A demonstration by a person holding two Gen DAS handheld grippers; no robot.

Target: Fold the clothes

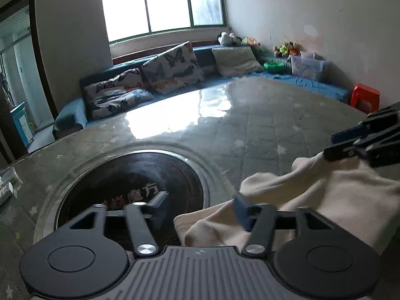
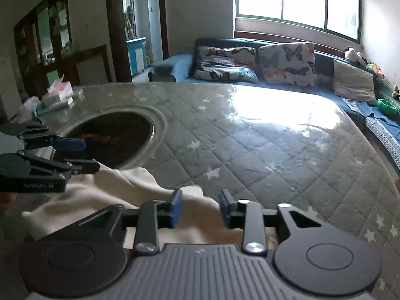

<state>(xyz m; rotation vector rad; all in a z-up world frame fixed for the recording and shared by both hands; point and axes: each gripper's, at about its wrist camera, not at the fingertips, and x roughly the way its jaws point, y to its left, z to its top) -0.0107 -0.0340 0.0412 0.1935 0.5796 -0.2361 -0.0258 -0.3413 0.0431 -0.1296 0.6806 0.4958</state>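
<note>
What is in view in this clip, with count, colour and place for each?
cloth: one, cream, crumpled on the table's near edge under both grippers
table: one, grey quilted cover with white stars under a glossy sheet
round inset: one, dark, set in the table, left of the cloth
butterfly cushions: three, white with print, on the blue sofa below the window
plain cushion: one, beige, right end of the sofa
stool: one, red, by the right wall
left hand-held gripper: one, black with blue pads, open over the cloth's edge
right hand-held gripper: one, black with blue pads, open, cloth between its fingers
</note>
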